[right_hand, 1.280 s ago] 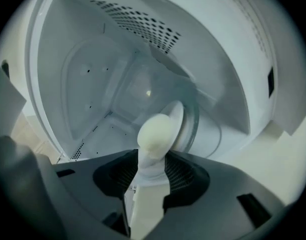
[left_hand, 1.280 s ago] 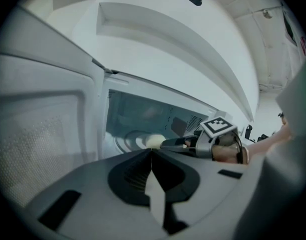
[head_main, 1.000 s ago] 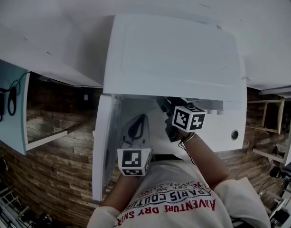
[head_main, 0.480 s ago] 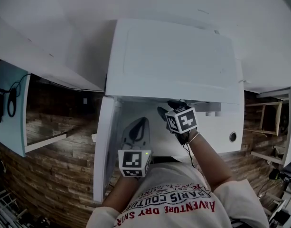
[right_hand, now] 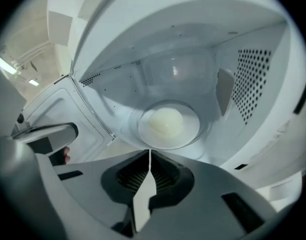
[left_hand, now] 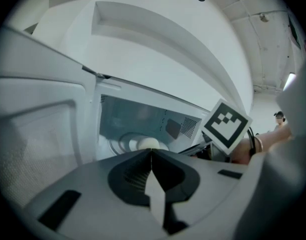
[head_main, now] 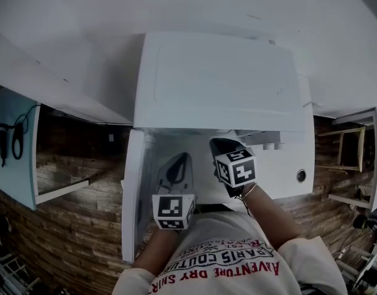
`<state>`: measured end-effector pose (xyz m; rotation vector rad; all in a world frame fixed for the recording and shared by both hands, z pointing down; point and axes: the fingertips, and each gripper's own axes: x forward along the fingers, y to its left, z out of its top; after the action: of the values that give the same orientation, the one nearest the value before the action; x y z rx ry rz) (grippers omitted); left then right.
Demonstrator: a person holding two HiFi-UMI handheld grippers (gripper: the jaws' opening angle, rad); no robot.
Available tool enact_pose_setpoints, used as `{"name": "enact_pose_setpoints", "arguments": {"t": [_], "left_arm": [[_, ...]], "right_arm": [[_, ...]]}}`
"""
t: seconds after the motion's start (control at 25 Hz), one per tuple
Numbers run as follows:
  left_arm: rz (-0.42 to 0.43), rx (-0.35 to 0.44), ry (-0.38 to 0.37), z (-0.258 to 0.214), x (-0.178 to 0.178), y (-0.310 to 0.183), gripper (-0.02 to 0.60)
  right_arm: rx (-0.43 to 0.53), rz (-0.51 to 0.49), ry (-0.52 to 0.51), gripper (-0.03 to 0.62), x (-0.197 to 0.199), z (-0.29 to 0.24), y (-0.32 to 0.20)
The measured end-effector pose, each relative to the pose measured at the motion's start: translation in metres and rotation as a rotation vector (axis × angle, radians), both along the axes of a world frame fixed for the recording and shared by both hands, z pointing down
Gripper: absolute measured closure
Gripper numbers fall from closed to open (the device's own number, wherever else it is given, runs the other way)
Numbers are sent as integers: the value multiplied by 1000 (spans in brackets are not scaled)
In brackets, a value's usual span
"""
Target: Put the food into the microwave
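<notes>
Sitting on a clear dish (right_hand: 190, 134) in the middle of the cavity floor, the pale round food (right_hand: 165, 121) is already inside the microwave (head_main: 219, 78). The placing looks done. What remains, by my reading, is to draw back and shut the door (head_main: 134, 189), which stands swung out to the left.

The right gripper (right_hand: 150, 151) has just been closing its jaws. They now meet tip to tip with nothing between them. It points down into the opening, with its tips just on the near side of the dish. Whether they clear the rim I cannot tell. The left gripper (left_hand: 152, 151) also has its jaws pressed together and empty. It hangs outside the cavity, near the open door and left of the other gripper.

The main hazard is the right gripper's closeness to the dish. A withdrawal that dips or drifts toward the far wall could nudge the rim and slide the dish off centre, or tip the food out of it. Pulling back up and toward the near side first would avoid that.

The second hazard is timing. If the door is swung from the left while the right gripper is in the opening, the door would strike it or pinch it against the frame. The door face looks smooth, so closed jaws pushing on it could skid off.
</notes>
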<state>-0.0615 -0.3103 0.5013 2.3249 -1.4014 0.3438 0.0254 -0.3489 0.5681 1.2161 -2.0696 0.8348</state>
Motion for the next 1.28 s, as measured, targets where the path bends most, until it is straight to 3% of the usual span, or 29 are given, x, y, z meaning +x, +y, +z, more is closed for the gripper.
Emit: {"name": "enact_pose_setpoints", "arguments": {"t": [0.36, 0.64, 0.96, 1.28], "left_arm": [[21, 77, -15, -35, 13, 0, 574], [58, 181, -16, -79, 30, 10, 575], [64, 315, -13, -132, 29, 16, 574], [66, 389, -9, -159, 26, 17, 575]], "right_arm": [[313, -56, -23, 582, -6, -86, 23], [553, 7, -41, 583, 12, -157, 32], [692, 58, -57, 583, 25, -199, 42], [701, 52, -80, 583, 22, -208, 46]]}}
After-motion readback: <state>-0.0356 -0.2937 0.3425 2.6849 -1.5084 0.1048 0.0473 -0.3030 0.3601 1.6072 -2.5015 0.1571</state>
